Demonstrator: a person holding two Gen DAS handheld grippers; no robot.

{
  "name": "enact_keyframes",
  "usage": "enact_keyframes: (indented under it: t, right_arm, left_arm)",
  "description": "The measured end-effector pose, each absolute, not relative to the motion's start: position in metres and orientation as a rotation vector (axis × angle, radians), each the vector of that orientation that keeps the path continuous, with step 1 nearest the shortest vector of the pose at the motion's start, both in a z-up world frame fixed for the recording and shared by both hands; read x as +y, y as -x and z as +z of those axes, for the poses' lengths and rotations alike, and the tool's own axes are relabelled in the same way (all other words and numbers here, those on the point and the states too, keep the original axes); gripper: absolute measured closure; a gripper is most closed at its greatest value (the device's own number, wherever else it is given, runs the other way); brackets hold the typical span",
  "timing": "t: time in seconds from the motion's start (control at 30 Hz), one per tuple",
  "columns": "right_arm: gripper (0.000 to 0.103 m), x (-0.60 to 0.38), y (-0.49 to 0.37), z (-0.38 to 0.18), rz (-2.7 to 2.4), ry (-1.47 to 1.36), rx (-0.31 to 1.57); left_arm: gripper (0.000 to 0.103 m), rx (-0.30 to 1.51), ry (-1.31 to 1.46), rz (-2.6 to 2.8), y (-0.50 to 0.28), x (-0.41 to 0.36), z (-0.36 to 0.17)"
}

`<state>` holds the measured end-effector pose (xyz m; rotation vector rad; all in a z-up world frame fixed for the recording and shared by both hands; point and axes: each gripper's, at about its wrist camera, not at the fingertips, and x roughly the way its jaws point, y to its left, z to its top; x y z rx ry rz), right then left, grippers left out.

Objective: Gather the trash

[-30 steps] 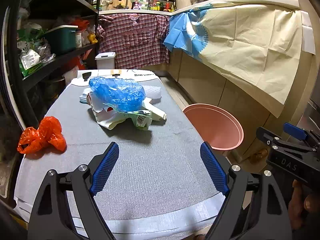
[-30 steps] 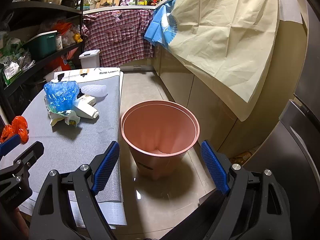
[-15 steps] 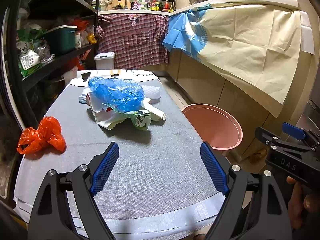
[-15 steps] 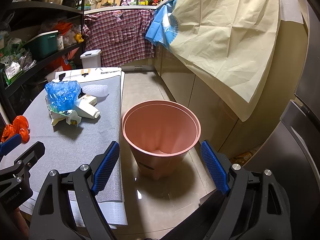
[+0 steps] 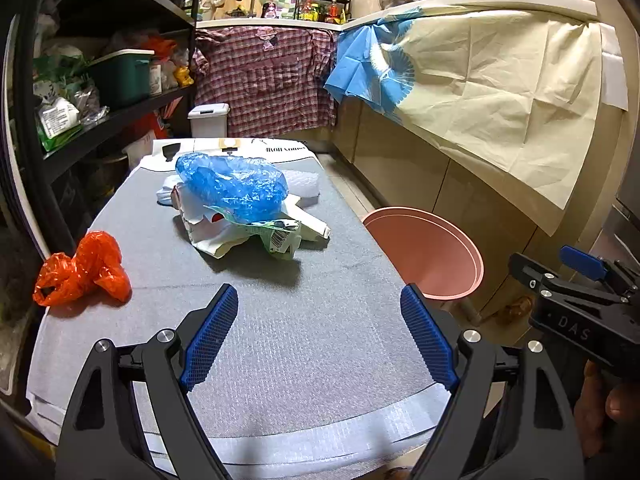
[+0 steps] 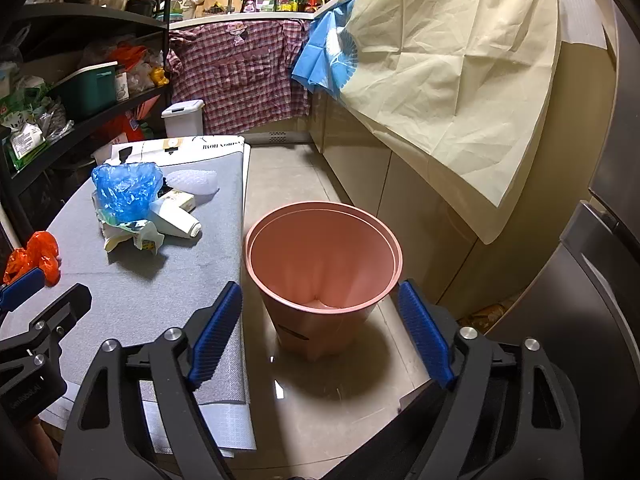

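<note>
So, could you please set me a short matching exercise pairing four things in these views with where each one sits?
Things:
1. orange bag
2. blue bag
3. pink bin
4. green box

Places:
A. on the floor beside the table
B. on the shelf
C. alone near the table's left edge
D. on top of the trash pile

Pairs: 1-C, 2-D, 3-A, 4-B

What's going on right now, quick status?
Left gripper open, empty, over table. Right gripper open above pink bin. Trash pile and orange bag untouched. Nothing blocking.
</note>
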<state>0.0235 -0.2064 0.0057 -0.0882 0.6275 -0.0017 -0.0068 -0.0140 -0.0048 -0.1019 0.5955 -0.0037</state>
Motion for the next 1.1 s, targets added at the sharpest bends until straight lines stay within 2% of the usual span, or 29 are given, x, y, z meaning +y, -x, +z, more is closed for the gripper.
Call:
enact_keyframes:
  t: [0.27, 0.4, 0.8, 1.1]
  right_arm:
    - [0.031, -0.206, -0.024, 0.005, -0.001, 0.089, 0.63]
    - [0.037, -0.206, -0.024, 0.006, 0.02, 0.075, 0.63]
    - [0.068, -0.152, -0.053, 0.014, 0.256, -0.004, 0.626]
    - [0.071, -0.095, -0.099, 0.01, 0.411, -0.019, 0.654]
  left_arm:
    - [0.022, 0.593, 0.116, -0.008, 0.011, -0.013, -0.001]
    - [0.029, 0.591, 0.116, 0.014, 0.01, -0.006, 0.001]
    - [0.047, 0.548, 0.143, 0.178, -0.003, 0.04, 0.005]
    - [0.049, 0.547, 0.161, 0.323, -0.017, 0.079, -0.003]
